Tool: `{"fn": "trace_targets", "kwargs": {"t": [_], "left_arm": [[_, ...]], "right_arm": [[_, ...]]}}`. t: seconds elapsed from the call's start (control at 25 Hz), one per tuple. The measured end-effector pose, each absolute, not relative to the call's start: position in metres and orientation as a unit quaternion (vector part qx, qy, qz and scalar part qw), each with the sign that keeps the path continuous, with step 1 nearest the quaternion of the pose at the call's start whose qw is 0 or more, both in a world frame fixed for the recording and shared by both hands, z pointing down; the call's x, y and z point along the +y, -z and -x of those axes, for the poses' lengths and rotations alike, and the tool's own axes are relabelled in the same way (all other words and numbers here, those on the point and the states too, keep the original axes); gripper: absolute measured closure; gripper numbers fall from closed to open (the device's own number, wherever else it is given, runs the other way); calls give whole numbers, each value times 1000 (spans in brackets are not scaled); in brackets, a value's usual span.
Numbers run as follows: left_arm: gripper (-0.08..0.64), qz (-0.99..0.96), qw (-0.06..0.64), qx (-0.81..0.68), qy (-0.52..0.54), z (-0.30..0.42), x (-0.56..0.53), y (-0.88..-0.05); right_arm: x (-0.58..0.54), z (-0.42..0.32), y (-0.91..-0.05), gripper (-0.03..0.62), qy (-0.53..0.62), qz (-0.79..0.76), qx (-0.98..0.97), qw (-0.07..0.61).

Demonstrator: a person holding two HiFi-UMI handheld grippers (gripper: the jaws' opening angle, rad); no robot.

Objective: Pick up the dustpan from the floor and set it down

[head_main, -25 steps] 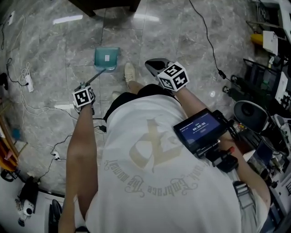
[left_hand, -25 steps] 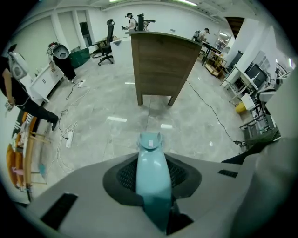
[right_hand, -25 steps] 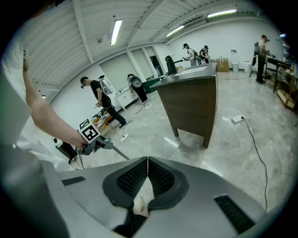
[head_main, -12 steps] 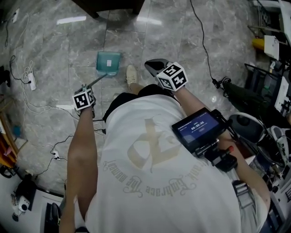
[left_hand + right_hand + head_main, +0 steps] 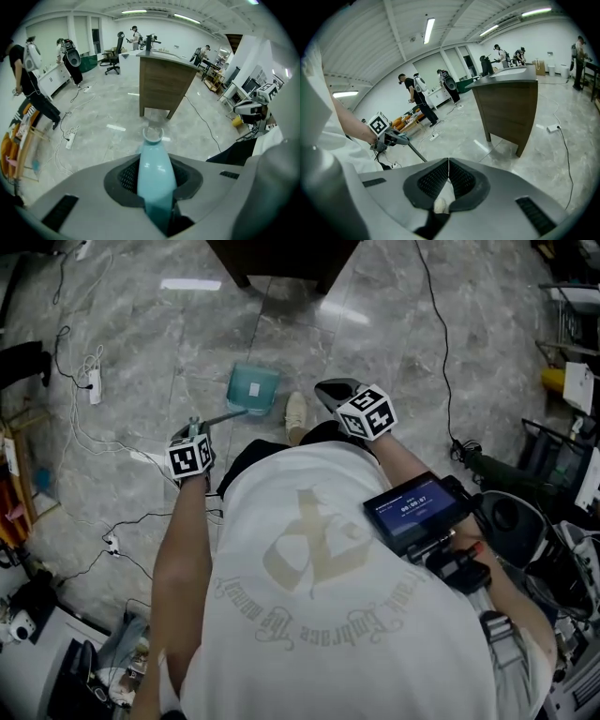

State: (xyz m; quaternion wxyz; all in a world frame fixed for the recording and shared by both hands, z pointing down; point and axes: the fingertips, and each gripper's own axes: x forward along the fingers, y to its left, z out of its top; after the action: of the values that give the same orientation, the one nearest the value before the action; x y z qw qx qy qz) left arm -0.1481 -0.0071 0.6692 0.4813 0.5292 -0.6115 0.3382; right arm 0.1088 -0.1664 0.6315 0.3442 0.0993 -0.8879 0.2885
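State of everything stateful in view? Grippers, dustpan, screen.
left gripper: shut on the dustpan handle.
right gripper: shut, nothing between the jaws.
dustpan: gripped at its handle end, pan away from the person.
chest screen: lit.

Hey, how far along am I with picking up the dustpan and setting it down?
Done: the left gripper is clamped on the teal handle of the dustpan. In hand: the lift, though whether the dustpan has cleared the floor cannot be told from the head view. Left: setting it down. The right gripper is shut and empty.
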Motion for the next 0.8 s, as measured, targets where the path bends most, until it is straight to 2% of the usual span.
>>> {"fn": "trace_targets", "kwargs": {"t": [0.44, 0.8], "left_arm": [[462, -534, 447, -656, -290, 182, 67, -624], [462, -524, 430, -691, -250, 195, 87, -579]], "right_arm": [[-122, -38, -620, 575, -243, -58, -902, 352], [-112, -1, -594, 575, -222, -35, -912, 343]]}}
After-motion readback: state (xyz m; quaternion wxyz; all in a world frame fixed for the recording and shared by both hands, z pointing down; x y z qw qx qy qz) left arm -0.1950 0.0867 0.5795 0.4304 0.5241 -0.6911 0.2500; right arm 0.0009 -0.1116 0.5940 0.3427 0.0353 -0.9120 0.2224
